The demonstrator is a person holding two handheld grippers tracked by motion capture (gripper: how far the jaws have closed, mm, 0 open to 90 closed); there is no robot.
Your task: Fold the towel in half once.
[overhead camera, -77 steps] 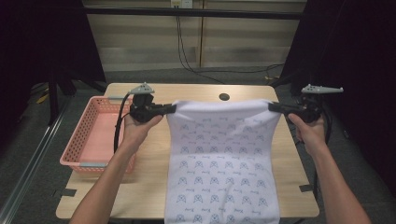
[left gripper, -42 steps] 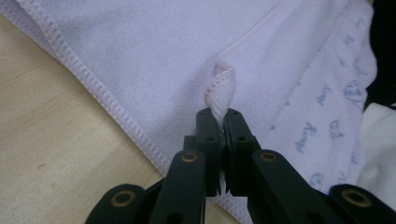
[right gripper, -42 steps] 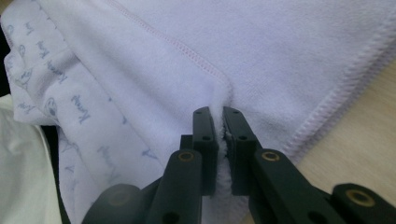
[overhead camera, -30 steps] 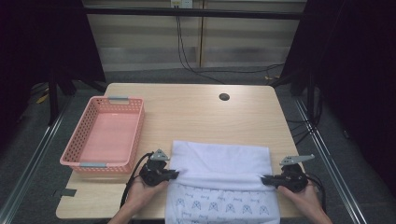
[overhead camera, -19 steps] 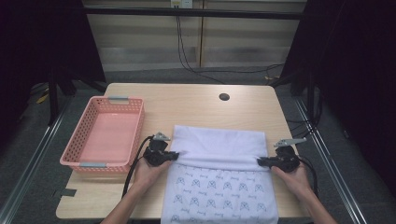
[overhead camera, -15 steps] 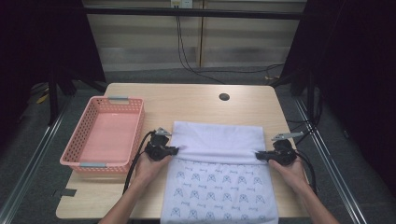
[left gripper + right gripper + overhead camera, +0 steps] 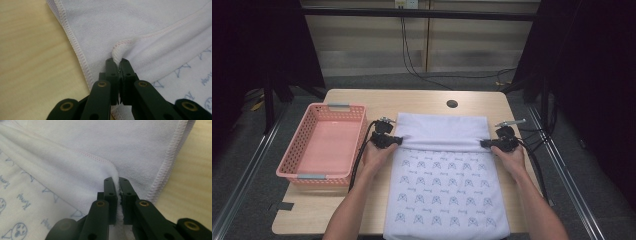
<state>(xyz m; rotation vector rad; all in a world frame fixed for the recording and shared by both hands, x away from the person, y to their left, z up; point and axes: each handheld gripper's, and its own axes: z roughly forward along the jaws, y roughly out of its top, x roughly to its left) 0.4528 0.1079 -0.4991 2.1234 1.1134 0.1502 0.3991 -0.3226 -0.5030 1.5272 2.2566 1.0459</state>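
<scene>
Right, your left tool (image 7: 398, 140) is clamped on the towel (image 7: 446, 190) at its left edge, and your right tool (image 7: 484, 144) is clamped on the same fold at the right edge. Both jaws are together w/ cloth pinched between. The towel lies flat on the desk (image 7: 422, 102), printed side up near you, plain folded band across the far part. Pink basket (image 7: 324, 145) sits just beside it, on your left.
</scene>
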